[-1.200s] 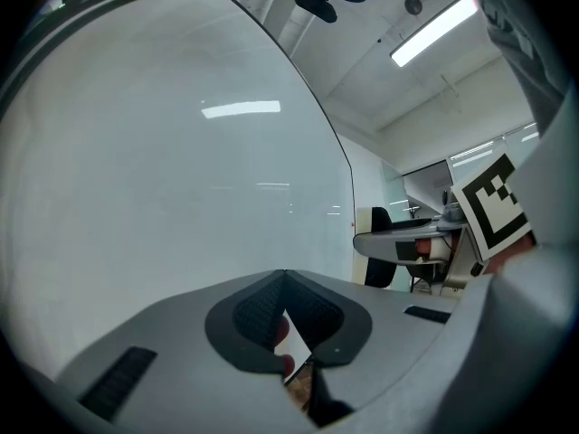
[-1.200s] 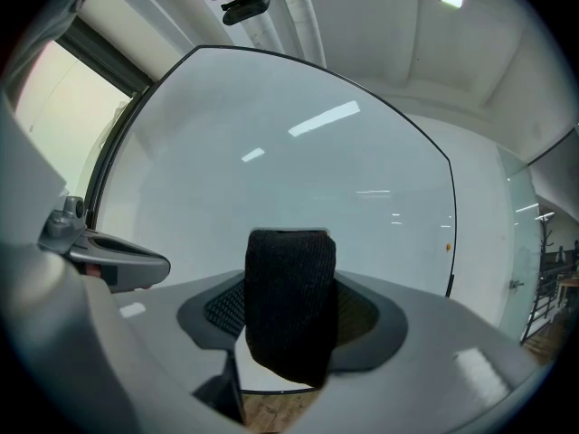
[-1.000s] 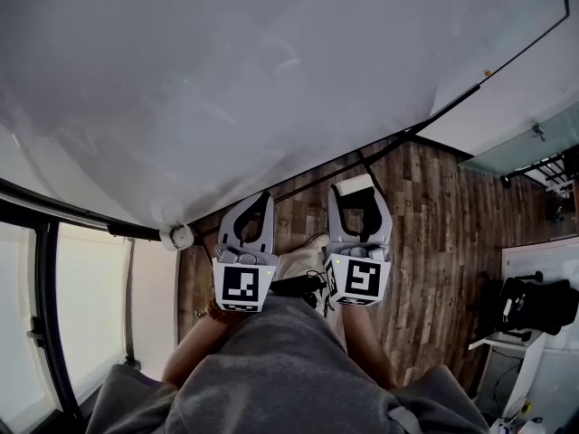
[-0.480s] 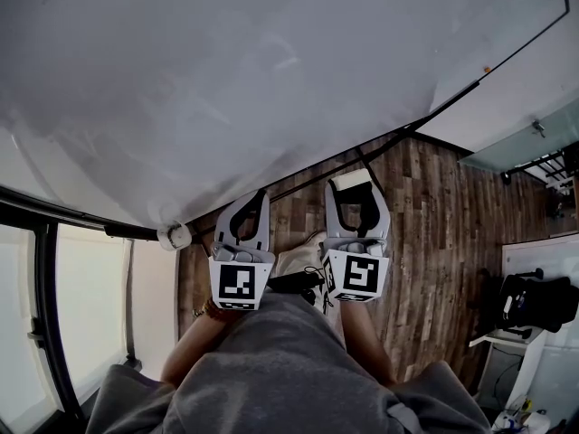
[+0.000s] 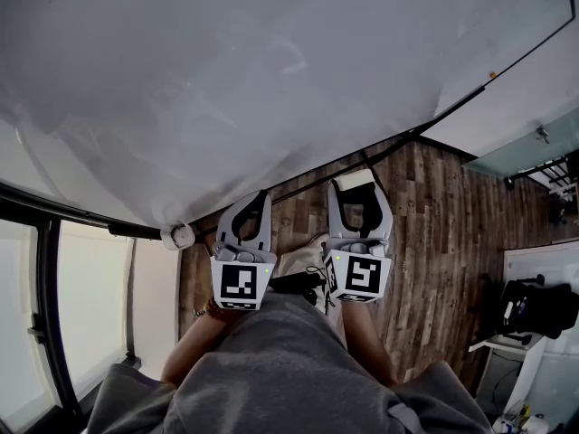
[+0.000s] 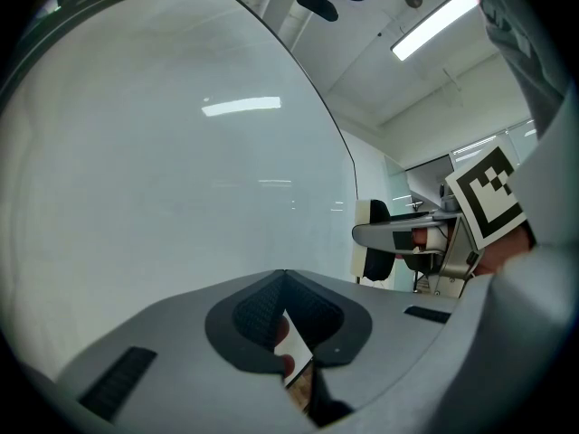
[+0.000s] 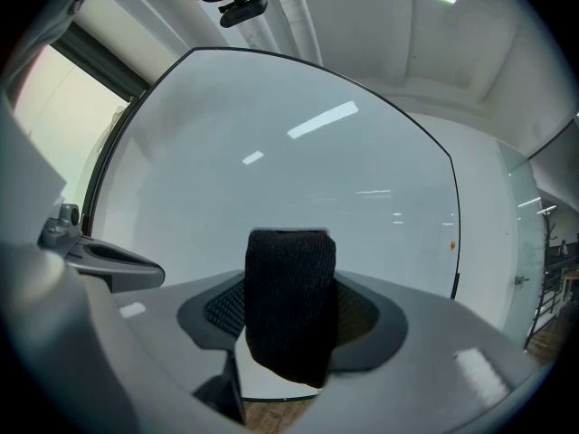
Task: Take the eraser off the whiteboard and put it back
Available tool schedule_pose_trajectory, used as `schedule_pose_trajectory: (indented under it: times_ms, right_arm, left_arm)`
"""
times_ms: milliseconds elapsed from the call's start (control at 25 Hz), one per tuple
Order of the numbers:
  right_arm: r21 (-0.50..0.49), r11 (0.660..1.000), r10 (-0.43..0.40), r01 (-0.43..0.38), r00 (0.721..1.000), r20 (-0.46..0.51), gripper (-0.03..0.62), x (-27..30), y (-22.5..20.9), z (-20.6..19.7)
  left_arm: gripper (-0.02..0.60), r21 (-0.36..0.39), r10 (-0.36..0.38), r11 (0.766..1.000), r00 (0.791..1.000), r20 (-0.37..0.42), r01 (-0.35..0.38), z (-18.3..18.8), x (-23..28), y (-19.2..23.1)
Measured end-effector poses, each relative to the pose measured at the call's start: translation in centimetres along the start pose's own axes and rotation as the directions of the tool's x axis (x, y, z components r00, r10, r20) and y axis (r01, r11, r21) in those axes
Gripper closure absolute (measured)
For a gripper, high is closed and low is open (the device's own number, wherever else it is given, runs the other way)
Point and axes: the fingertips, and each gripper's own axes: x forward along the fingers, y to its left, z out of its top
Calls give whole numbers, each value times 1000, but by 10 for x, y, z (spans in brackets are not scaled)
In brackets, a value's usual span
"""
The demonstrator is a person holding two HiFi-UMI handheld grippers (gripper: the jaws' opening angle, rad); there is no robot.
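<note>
The big whiteboard (image 5: pixel 226 80) fills the space in front of me and has no marks on it. My right gripper (image 5: pixel 356 188) is shut on the eraser (image 5: pixel 354 182), a white block with black felt. In the right gripper view the felt face (image 7: pixel 289 306) stands upright between the pads, a little short of the whiteboard (image 7: pixel 298 170). My left gripper (image 5: pixel 261 199) is level beside it, shut with nothing between its fingers. In the left gripper view the jaws meet at the tip (image 6: pixel 285 278), and the held eraser (image 6: pixel 369 242) shows at the right.
A wooden floor (image 5: pixel 425 242) lies below. A caster wheel (image 5: pixel 179 236) of the board's stand sits at the left, beside a dark-framed window (image 5: pixel 45 315). A black bag (image 5: pixel 538 304) rests on a white table at the far right.
</note>
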Motion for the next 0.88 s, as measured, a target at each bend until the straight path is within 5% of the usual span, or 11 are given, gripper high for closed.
schedule_pose_trajectory:
  times_ms: [880]
  right_arm:
    - [-6, 1000, 15, -15, 1000, 13, 344, 9, -3, 2]
  left_arm:
    - [575, -8, 10, 1000, 1000, -7, -10, -3, 7, 0]
